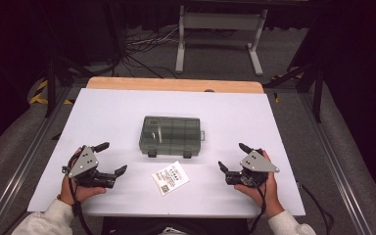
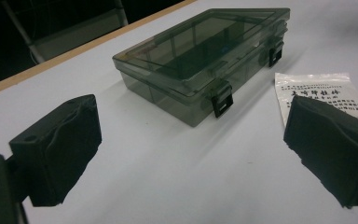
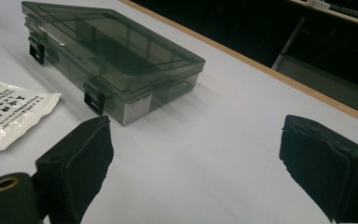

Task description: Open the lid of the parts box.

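Both grippers, left gripper (image 1: 109, 158) and right gripper (image 1: 232, 157), rest near with jaws spread, empty. Between them lies the packet (image 1: 170, 177); beyond it the closed organizer box (image 1: 170, 134). Its two near latches need even, gentle prying.

packet (image 1: 170, 177) print: too small to read | box (image 1: 170, 135) contents: unclear (smoky lid)
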The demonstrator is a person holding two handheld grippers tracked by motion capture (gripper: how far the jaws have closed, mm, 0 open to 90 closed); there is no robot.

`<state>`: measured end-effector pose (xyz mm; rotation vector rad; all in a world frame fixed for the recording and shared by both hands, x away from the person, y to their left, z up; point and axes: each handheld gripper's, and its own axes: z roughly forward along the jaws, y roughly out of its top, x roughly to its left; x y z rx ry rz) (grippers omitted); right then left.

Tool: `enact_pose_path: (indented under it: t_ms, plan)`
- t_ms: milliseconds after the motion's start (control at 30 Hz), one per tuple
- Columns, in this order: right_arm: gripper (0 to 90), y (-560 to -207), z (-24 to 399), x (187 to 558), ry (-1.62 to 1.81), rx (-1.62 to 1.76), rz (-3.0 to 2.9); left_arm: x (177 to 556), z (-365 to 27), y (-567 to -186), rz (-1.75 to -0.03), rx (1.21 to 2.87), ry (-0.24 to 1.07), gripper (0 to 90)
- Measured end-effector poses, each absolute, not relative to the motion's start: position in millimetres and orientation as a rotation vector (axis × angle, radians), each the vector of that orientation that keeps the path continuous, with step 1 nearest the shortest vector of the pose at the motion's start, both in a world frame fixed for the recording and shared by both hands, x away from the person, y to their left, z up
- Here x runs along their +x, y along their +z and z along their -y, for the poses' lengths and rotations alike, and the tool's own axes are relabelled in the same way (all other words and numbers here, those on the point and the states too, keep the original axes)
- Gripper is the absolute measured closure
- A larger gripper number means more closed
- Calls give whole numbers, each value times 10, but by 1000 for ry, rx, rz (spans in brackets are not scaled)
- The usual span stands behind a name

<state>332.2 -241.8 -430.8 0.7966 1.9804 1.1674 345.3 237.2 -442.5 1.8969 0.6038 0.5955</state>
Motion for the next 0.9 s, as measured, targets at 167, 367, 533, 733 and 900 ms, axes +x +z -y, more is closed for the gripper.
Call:
enact_pose_path:
  t_ms: [167,367,533,733,900]
  plan:
    - [107,-4316,2438,3335,1163,821,-1995,3493,-2331,-4460,-601,1941,572,81]
    - [130,-4332,2407,3436,1164,855,-2043,3557,-2291,-4479,-612,1975,555,130]
    - [129,-4373,2296,3557,1128,874,-2137,3714,-2225,-4507,-639,2015,528,154]
    - [236,-4403,2053,3677,1074,826,-2239,3880,-2127,-4550,-650,2057,487,216]
    - [322,-4402,1885,3796,1097,815,-2285,3999,-2007,-4557,-643,2101,459,317]
